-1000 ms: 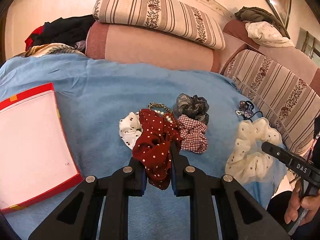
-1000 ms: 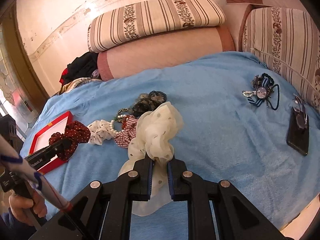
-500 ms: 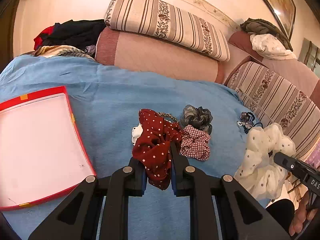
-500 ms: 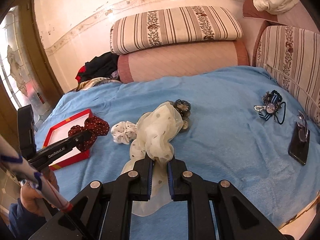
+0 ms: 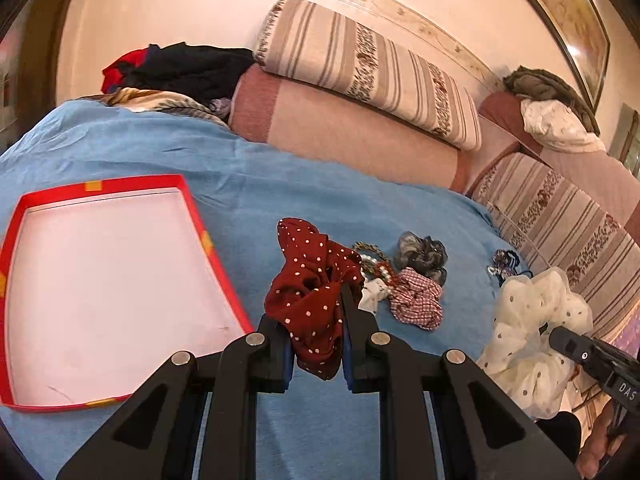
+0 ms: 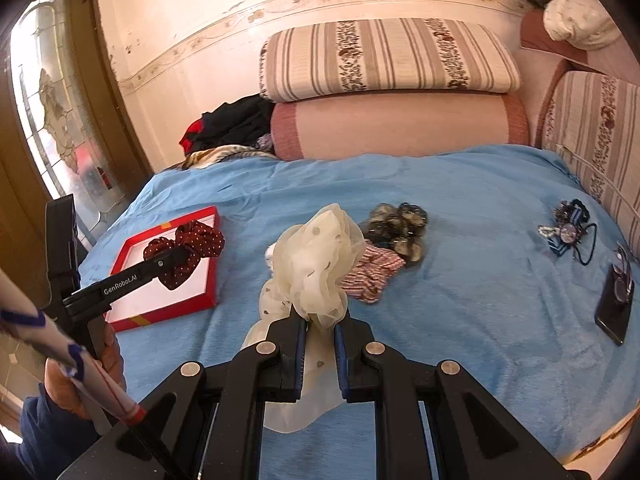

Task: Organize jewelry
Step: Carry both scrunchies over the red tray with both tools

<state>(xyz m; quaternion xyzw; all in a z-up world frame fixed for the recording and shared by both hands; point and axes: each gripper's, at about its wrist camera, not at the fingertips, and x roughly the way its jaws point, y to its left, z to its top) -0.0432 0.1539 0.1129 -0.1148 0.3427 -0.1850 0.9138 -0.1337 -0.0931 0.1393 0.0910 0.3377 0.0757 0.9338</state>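
Note:
My left gripper (image 5: 316,340) is shut on a dark red polka-dot scrunchie (image 5: 312,296) and holds it in the air just right of the red-rimmed tray (image 5: 196,220); in the right wrist view the red scrunchie (image 6: 188,248) hangs over the tray (image 6: 168,308). My right gripper (image 6: 320,328) is shut on a cream dotted scrunchie (image 6: 316,264), lifted above the blue bedspread; the cream scrunchie also shows in the left wrist view (image 5: 532,320). A checked scrunchie (image 5: 416,300), a grey scrunchie (image 5: 420,254), a white dotted one (image 5: 372,294) and beads (image 5: 376,266) lie in a pile.
A blue hair tie bundle (image 6: 568,232) and a black phone (image 6: 614,300) lie at the bed's right side. Striped cushions (image 6: 384,60) and a pink bolster (image 6: 396,124) line the far edge. Clothes (image 6: 232,124) are heaped at the back left.
Both grippers have moved left with their scrunchies and risen. The red scrunchie is now beside and over the tray, and the cream scrunchie is nearer the pile.

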